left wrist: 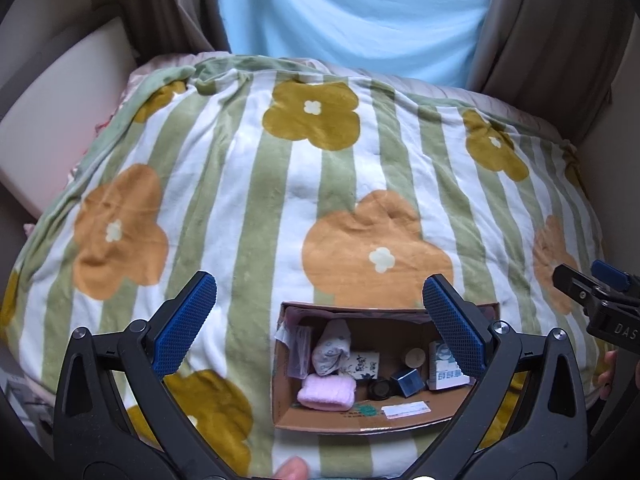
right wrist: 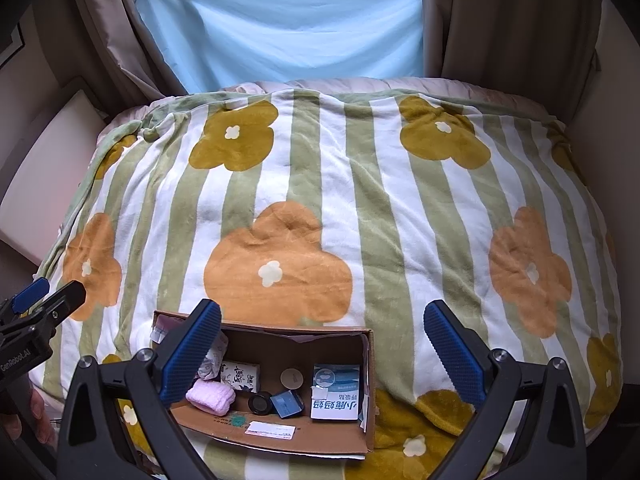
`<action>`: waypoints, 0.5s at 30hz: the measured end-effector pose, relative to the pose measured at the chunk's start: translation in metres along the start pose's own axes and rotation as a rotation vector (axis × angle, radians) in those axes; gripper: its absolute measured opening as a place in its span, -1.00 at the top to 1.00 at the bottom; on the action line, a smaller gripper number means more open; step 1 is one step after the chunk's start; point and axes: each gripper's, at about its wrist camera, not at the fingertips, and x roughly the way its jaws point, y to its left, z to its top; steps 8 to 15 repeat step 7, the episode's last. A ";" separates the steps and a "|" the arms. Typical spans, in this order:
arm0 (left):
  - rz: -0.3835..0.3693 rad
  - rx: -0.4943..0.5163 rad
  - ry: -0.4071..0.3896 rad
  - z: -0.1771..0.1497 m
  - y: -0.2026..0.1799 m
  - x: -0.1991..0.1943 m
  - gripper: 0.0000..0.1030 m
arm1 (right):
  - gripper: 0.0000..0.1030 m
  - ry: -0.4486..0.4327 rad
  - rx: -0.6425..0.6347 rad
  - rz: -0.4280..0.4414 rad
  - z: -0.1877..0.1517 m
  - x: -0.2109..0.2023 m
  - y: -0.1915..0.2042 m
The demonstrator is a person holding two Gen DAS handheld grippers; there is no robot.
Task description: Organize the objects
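On the flowered blanket (left wrist: 304, 184): cardboard box (right wrist: 264, 436) holds pink towel (right wrist: 211, 396), blue cube (right wrist: 286, 403), white-blue packet (right wrist: 335, 394) | left gripper (left wrist: 320, 320) fingers apart, empty; right gripper (right wrist: 322, 344) fingers apart, empty, above box

- Home, a bedroom.
- Bed (right wrist: 520, 92) fills most of both views, covered by a plush blanket (right wrist: 320, 184) with green-white stripes and big orange and mustard flowers.
- Pale pink bedding shows at the far blanket edge.
- Beige curtains (right wrist: 500, 20) hang either side of a light blue sheet (right wrist: 280, 20) over the window behind the bed.
- Cream padded panel (left wrist: 60, 120) at left beside the bed.
- Cardboard box (right wrist: 280, 438) of small household bits sits on the blanket: pink cloth (right wrist: 210, 396), small cartons.
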 end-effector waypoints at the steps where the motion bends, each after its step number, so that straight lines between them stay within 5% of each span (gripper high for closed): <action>1: 0.005 0.004 -0.005 0.000 -0.001 0.000 -1.00 | -0.97 0.000 0.000 0.000 0.000 0.000 -0.001; 15: -0.005 0.030 -0.021 0.001 -0.008 -0.002 -1.00 | -0.97 -0.004 0.006 0.006 0.000 0.001 -0.009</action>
